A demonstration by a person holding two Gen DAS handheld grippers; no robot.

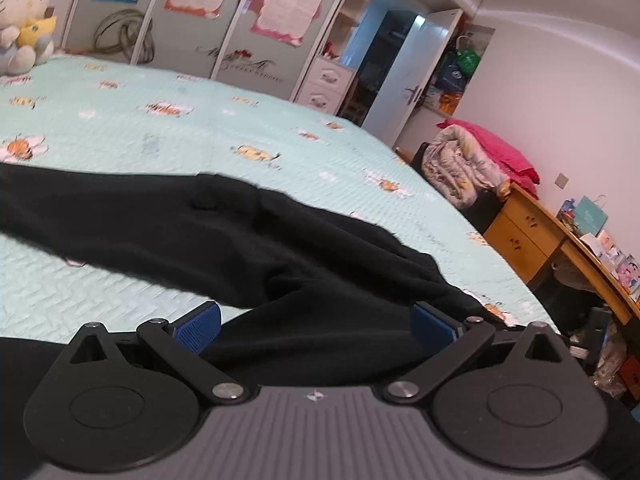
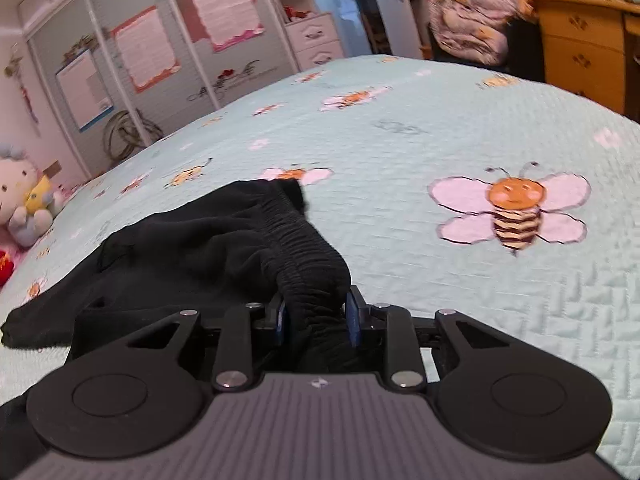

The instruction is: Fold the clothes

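1. Right wrist view alone shows the trousers' (image 2: 224, 256) elastic waistband (image 2: 308, 256), pinched between the right claw's (image 2: 316, 320) pads; a big bee print (image 2: 514, 210) lies at two o'clock.
2. Left wrist view has the left claw (image 1: 316, 320) spread wide over black cloth on the bed (image 1: 200, 120), gripping nothing.
3. Wardrobe (image 1: 248, 28) lettering is too blurred to read.
4. Trousers run out of view at nine o'clock.

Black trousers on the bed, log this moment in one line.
item: black fabric trousers | surface: pale-green quilted bed | right tongs: clamped on elastic waistband | left tongs: open
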